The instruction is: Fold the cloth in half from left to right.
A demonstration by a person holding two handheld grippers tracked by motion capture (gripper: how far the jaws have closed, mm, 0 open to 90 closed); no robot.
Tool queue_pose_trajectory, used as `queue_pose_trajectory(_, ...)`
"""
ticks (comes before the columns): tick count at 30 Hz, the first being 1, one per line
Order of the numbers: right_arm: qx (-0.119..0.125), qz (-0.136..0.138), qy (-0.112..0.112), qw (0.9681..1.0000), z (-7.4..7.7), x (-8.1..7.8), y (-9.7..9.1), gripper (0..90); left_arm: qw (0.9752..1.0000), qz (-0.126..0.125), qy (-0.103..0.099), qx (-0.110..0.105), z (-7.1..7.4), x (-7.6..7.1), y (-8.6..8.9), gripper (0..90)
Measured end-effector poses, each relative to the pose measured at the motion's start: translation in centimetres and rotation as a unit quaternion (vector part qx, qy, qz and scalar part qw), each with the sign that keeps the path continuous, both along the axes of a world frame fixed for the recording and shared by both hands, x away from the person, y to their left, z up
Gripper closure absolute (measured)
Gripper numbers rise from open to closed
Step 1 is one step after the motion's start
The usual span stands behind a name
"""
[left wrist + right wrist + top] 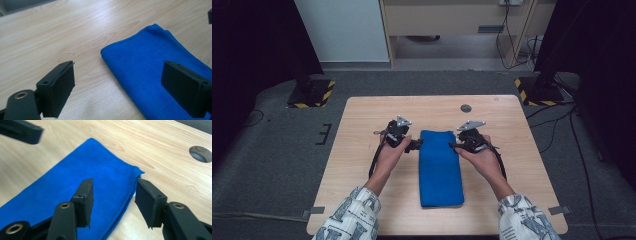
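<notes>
A folded blue towel (440,167) lies mid-surface (362,150), bare wood all around it, flanked at its far corners by the open left hand-held gripper (417,145) and the right hand-held gripper (454,146), half-closed, straddling the edge, not pressing.

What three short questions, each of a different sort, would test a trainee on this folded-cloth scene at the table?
1. True or false: the folded blue microfibre cloth lies between the left gripper and the right gripper.
2. What colour is the cloth: A red, B blue, C green?
3. Which far corner of the cloth do the right gripper's jaws straddle?

Key: 1 true. 2 B. 3 The one nearer the round hole in the light wooden table; the jaws stand apart, not gripping.
</notes>
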State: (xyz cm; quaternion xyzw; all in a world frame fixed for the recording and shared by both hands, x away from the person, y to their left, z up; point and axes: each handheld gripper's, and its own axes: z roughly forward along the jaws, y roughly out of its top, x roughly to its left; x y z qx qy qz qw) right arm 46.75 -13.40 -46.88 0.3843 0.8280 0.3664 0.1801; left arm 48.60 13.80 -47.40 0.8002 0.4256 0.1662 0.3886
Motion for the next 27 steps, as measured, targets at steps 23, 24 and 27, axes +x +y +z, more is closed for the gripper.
queue_pose_trajectory(23, 0.012, -0.055, 0.029, 0.998, -1.2, 5.0, -0.6, 57.5, 0.9994, 0.005, 0.016, -0.032, -1.0, 1.4, 0.3, 14.2)
queue_pose_trajectory(24, 0.018, -0.057, 0.037, 0.9975, -1.8, 5.6, -0.4, 58.0, 0.9995, 0.004, 0.019, -0.026, -1.3, 1.6, 0.3, 14.3)
queue_pose_trajectory(27, 0.005, -0.053, 0.053, 0.9971, -3.2, 6.3, 0.1, 58.7, 0.9994, 0.008, 0.024, -0.025, -1.6, 1.8, 0.4, 14.3)
